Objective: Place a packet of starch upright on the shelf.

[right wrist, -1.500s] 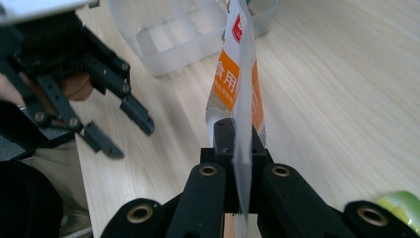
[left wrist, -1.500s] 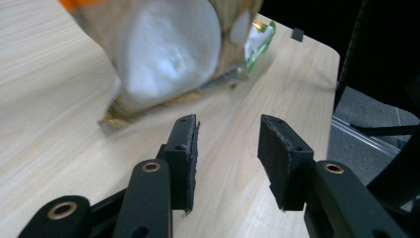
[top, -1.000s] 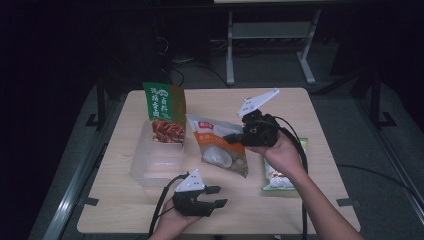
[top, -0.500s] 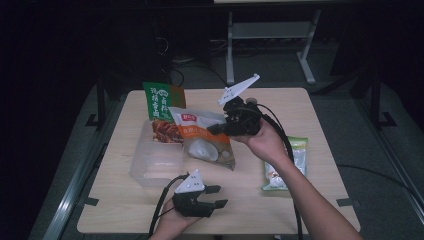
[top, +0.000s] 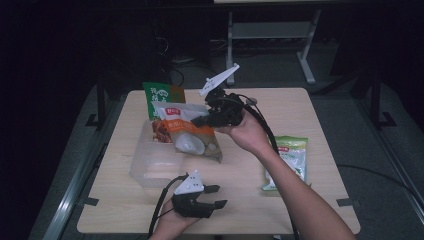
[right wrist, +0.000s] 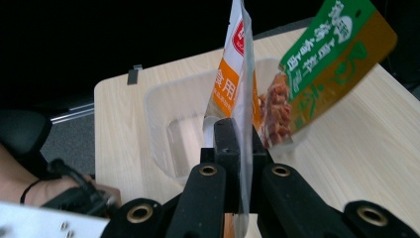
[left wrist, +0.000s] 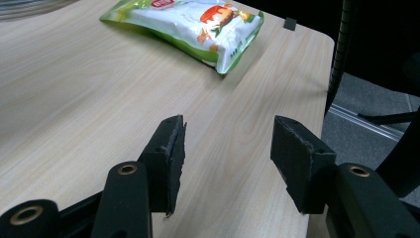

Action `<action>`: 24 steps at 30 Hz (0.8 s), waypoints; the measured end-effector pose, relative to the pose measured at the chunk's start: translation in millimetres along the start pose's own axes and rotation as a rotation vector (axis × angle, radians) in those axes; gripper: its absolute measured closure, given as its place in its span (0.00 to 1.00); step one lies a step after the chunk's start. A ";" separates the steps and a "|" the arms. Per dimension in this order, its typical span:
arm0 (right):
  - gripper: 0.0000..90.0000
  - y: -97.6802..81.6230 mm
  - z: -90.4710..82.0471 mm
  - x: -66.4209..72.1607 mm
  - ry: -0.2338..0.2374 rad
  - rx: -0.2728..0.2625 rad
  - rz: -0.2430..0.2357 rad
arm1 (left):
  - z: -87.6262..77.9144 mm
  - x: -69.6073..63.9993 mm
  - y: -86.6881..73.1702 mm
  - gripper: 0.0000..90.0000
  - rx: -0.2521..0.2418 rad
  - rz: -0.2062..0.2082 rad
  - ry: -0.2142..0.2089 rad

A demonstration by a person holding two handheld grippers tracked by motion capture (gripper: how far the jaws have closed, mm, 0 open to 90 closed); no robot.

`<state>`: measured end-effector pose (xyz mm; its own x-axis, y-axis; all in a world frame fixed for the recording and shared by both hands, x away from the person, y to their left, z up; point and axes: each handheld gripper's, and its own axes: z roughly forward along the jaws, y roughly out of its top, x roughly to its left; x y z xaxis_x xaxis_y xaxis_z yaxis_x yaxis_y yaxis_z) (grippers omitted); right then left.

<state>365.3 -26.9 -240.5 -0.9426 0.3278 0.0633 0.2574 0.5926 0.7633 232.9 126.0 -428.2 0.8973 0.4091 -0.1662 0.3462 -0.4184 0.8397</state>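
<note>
**Orange pouch carried toward the clear bin**

The right gripper [top: 202,120] is clenched on the edge of the orange snack pouch [top: 192,135]; in the right gripper view the jaws pinch the thin sealed seam [right wrist: 241,148] flat between them. The pouch hangs in the air over the right rim of the clear plastic bin [top: 150,167], at the left middle of the table [top: 310,107], just in front of the green-and-brown pouch [top: 161,97] that stands in the bin's far end

Judging by how it droops, the pouch is light and soft, a floppy film bag with loose contents that sag to the low end. The film looks slick, so a hold on the flat seam seems safer than one on the bulging belly, where the pads could slide or crush what is inside. It will likely swing while carried and fold when set down

The left gripper [top: 212,196] rests low at the near edge, released, with bare table between its pads [left wrist: 171,163]; its jaws have just been opening further, with nothing between them. A green-and-white pouch [top: 290,157] lies flat at the right

Compared with a second ago, the right hand has carried the orange pouch leftward and a little higher, from the table's middle to the bin; the left hand has stayed put
</note>
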 end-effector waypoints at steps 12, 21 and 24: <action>1.00 24.7 26.0 0.7 0.021 -0.005 -0.019 | -3.8 1.8 -0.6 0.51 -0.014 0.026 0.018; 1.00 37.5 50.3 -6.3 0.024 -0.009 0.005 | -5.0 0.7 -0.7 0.50 -0.033 0.011 0.017; 1.00 39.4 53.9 -7.6 0.022 -0.009 0.008 | -5.4 1.2 -1.0 0.50 -0.039 0.006 0.017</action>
<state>394.0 33.7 -245.6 -0.9449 0.3164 0.0834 0.2632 0.5832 0.7685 232.2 131.3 -426.5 0.8944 0.4203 -0.1527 0.3296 -0.3889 0.8603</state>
